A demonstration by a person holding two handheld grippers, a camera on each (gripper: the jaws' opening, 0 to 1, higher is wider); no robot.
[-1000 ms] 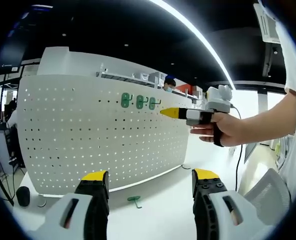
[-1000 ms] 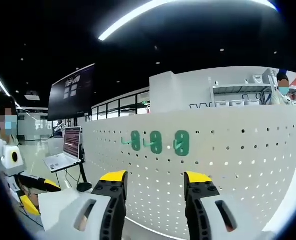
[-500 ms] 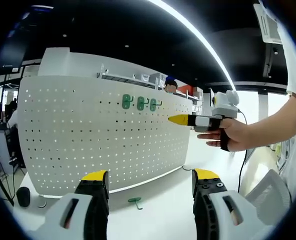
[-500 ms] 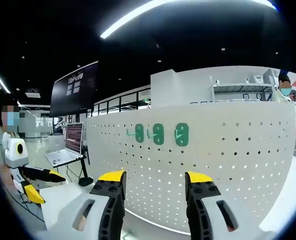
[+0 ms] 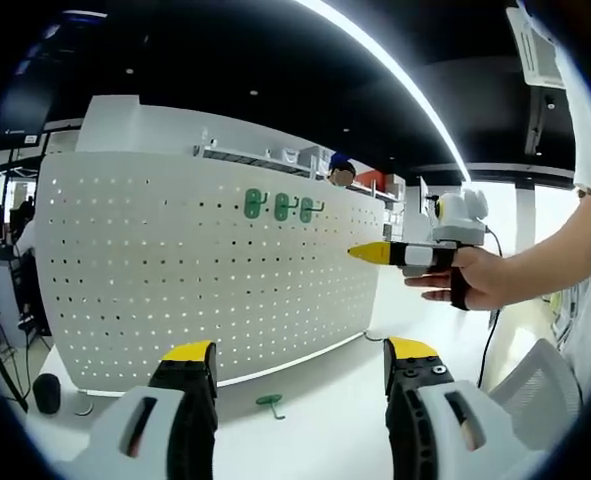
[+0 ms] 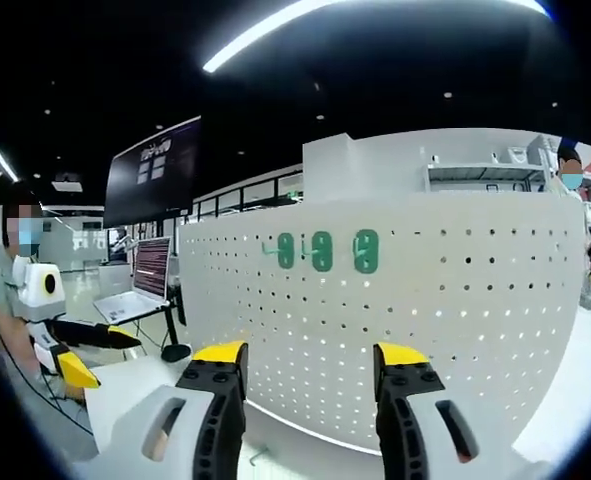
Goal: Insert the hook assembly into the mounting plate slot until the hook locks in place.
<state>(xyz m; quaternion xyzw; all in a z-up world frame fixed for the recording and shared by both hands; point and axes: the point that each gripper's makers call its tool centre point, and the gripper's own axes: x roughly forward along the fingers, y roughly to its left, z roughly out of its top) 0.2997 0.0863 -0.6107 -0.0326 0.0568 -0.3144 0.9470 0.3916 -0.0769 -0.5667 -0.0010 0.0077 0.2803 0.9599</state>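
Three green hooks [image 5: 278, 207] sit in a row high on the white pegboard [image 5: 155, 270], which stands upright on the bench [image 5: 315, 420]. A fourth green hook [image 5: 270, 402] lies loose on the bench just in front of the board's lower edge. That loose one looks like your job.

Your left gripper [image 5: 300, 365] has its jaws wide apart with nothing between them. In the right gripper view, your right gripper [image 6: 310, 362] is likewise wide and empty; in the left gripper view it hangs in the air off the board's right end.

The risks, as I judge them: the loose hook is small and lies flat, so a shallow pinch could skid it across the bench or under the board. Grab it by the curved end and you will probably hide the tabs, then jam them beside a hole instead of in it. Push hard off-line and the board may tip or slide. Crowding the mounted hooks could knock one loose
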